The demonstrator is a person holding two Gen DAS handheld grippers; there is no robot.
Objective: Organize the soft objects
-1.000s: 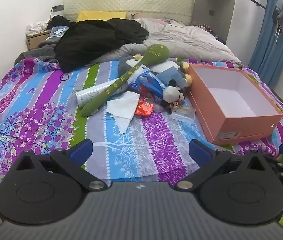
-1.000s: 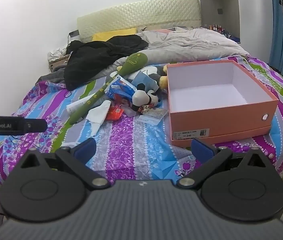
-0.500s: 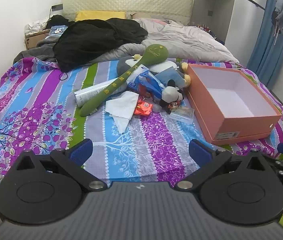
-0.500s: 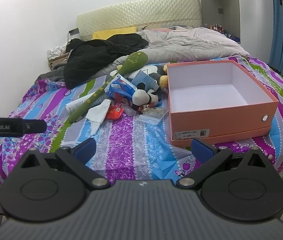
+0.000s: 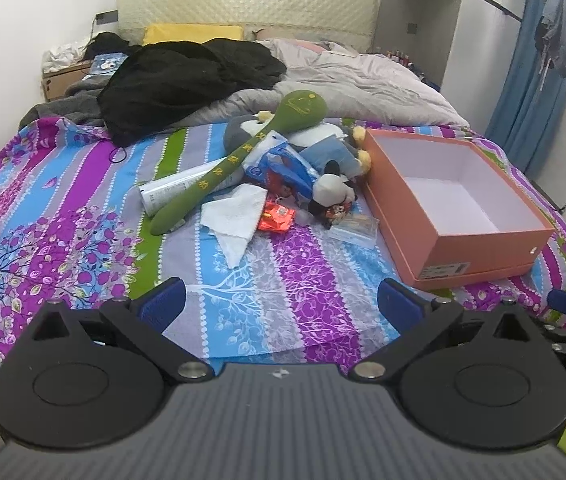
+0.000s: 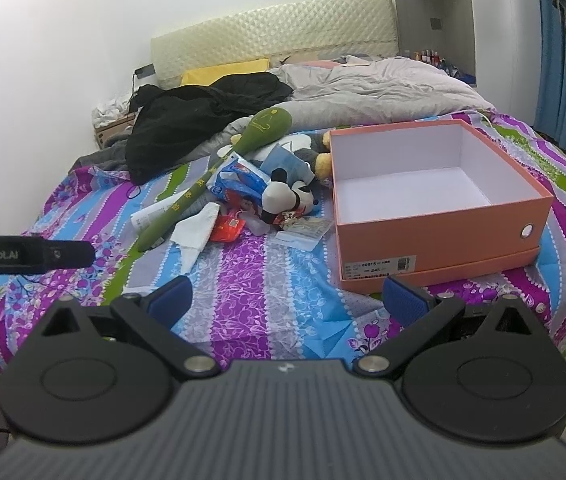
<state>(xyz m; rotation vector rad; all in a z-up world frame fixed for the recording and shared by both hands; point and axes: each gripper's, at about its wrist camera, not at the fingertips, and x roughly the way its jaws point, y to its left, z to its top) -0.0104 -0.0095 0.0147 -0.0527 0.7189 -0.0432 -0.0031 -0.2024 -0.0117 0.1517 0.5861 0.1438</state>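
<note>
Soft toys (image 5: 323, 176) are lying piled mid-bed beside the empty orange box (image 5: 483, 248); both left gripper (image 5: 279, 304) and right gripper (image 6: 287, 300) are hovering released, well short. Tissue (image 5: 235, 220), red wrapper (image 5: 279, 218) and tube (image 5: 171, 192) are cluttering the pile; black clothing (image 5: 179, 76) is lying beyond.

Grey plush toy (image 5: 243, 128) mostly hidden beneath green plush club (image 5: 243, 160).

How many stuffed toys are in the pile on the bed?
3 that I can see: a long green plush mallet lying across the pile, a black-and-white mouse plush by the orange box, and a grey plush behind. More may be buried.
</note>
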